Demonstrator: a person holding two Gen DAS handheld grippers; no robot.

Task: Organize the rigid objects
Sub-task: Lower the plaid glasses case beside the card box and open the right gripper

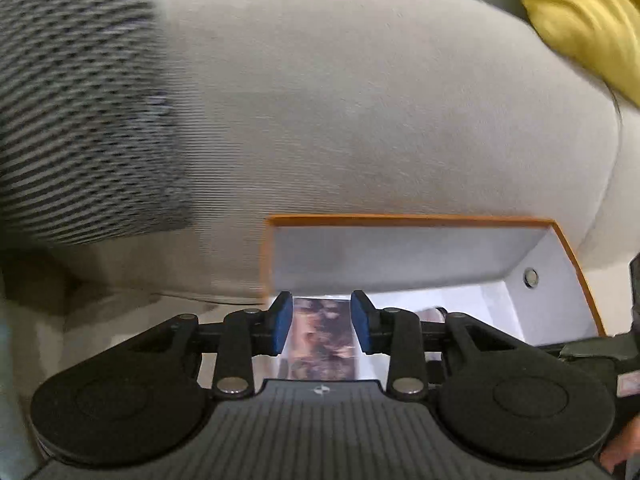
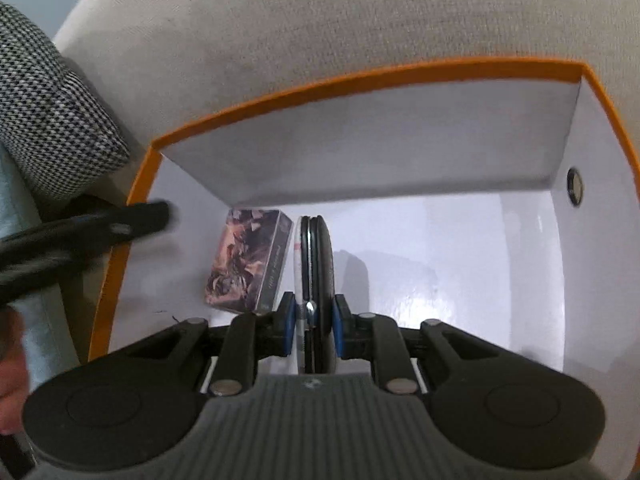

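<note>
Your right claw (image 2: 313, 322) clamped on black disc (image 2: 318, 256), lower edge hidden. Left claw (image 1: 320, 322) apart above card box (image 2: 250, 258) inside orange-rimmed box (image 2: 360, 76). Beige sofa (image 1: 340, 100) beneath, blurred.

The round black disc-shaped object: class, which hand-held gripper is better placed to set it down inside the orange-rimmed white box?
Right. The right hand-held gripper already grips the round black disc-shaped object on edge over the orange-rimmed white box, beside the patterned rectangular card box. The left hand-held gripper is open and empty.
</note>
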